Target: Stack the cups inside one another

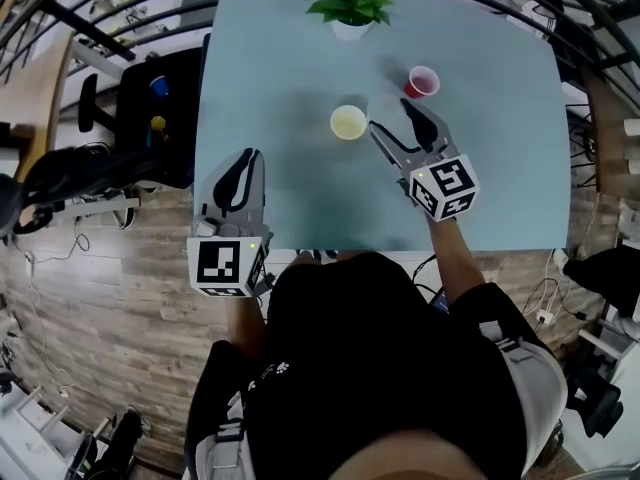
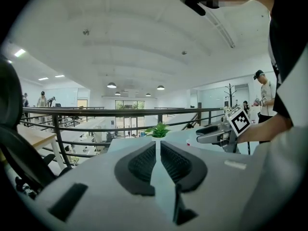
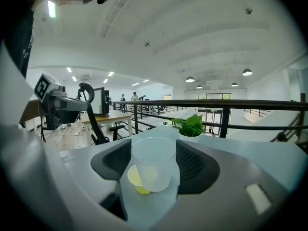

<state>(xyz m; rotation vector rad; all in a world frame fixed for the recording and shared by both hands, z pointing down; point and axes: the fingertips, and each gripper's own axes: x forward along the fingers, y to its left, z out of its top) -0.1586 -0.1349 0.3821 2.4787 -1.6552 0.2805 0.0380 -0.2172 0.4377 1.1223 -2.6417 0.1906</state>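
A clear plastic cup stands upright between the pads of my right gripper, which is shut on it. In the head view this gripper hovers over the middle of the table with the faint clear cup in it. Just left of it a yellow cup stands on the table; in the right gripper view the yellow cup shows low behind the clear one. A red cup stands farther back to the right. My left gripper is shut and empty at the table's near left edge, its jaws together.
A potted green plant stands at the far edge of the pale blue table. A black office chair sits off the table's left side. Railings and cables surround the table on the wooden floor.
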